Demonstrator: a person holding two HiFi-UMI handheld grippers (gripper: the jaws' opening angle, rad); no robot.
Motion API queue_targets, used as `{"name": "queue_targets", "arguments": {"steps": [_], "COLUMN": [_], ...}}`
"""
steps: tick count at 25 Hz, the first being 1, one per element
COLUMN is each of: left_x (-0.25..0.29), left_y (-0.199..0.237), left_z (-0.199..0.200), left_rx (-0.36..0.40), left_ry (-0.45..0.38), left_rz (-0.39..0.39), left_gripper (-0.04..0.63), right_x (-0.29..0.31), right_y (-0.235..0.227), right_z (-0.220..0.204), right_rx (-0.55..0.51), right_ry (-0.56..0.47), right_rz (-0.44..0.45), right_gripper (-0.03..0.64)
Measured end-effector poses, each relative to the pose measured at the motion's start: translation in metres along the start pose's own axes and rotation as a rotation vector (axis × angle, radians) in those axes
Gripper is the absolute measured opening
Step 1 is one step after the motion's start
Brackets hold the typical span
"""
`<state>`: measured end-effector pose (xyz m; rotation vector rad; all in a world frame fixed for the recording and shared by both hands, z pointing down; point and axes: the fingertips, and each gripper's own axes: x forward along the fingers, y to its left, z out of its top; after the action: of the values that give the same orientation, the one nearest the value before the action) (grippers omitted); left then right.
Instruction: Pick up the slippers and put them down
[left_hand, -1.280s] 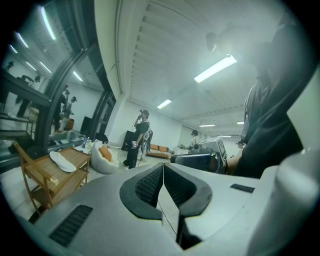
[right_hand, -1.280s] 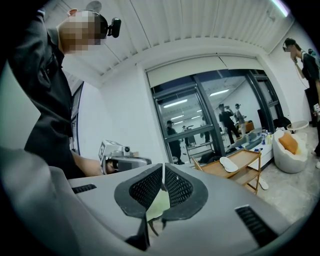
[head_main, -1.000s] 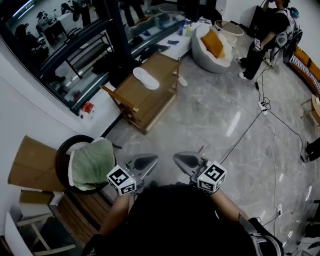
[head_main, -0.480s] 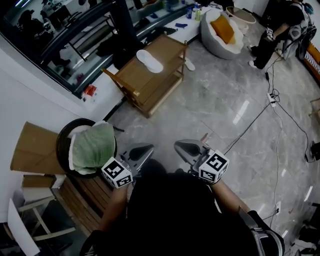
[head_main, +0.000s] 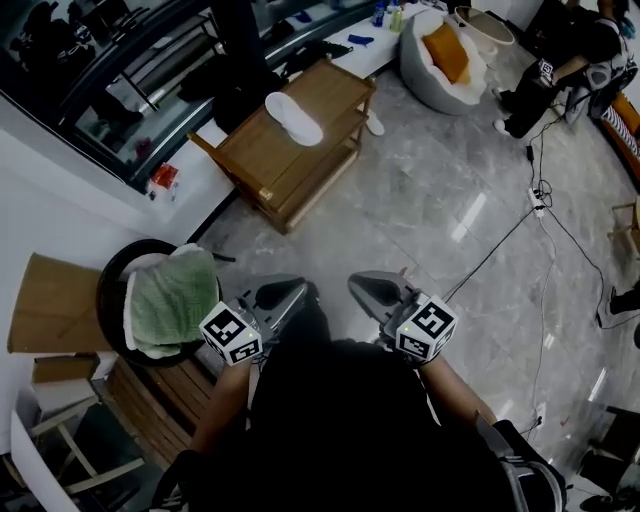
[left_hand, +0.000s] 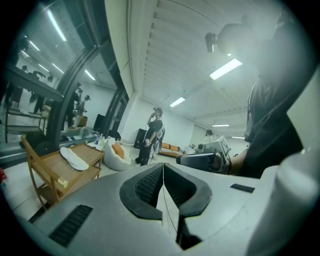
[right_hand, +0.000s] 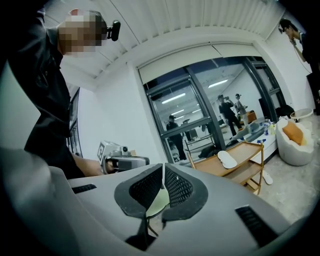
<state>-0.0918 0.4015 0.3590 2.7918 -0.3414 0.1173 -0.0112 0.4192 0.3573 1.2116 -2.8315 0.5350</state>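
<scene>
A white slipper (head_main: 293, 118) lies on top of the wooden desk (head_main: 270, 160). A second slipper (head_main: 374, 123) lies on the floor (head_main: 430, 200) just beside that desk. Well short of the desk, the left gripper (head_main: 290, 294) and right gripper (head_main: 365, 288) each have their fingers (left_hand: 145, 186) pressed together, empty.

Slipper (head_main: 293, 118) atop cart (head_main: 255, 150) (floor slipper (head_main: 374, 124) beside)

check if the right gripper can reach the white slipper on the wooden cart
Probably not yet: the right gripper is shut and held near the body, while the white slipper lies on the wooden cart well ahead. Bare grey floor between leaves the way free.
</scene>
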Motion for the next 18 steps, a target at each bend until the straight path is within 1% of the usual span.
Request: {"name": "queue_targets", "arguments": {"steps": [4, 12, 16, 18], "left_x": [0.012, 0.022, 0.026, 0.031], "left_y": [0.046, 0.135, 0.166, 0.18], "left_z": [0.017, 0.06, 0.071, 0.075], "left_rx": [-0.008, 0.004, 0.02, 0.02], "left_ry": [-0.016, -0.019, -0.029, -0.041], "left_rz": [-0.02, -0.071, -0.115, -0.116], "left_gripper": [0.012, 0.012, 0.012, 0.012], "right_x": [0.037, 0.117, 0.146, 0.156], "right_y": [-0.032, -0.08, -0.1, -0.109], "right_z": [0.014, 0.056, 0.069, 0.072], "right_rx": [-0.01, 0.005, 0.001, 0.004], "right_ry": [0.018, 0.009, 0.0, 0.0], "right_rz": [-0.013, -0.053, -0.076, -0.082], "right_gripper": [0.028, 0.028, 0.028, 0.028]}}
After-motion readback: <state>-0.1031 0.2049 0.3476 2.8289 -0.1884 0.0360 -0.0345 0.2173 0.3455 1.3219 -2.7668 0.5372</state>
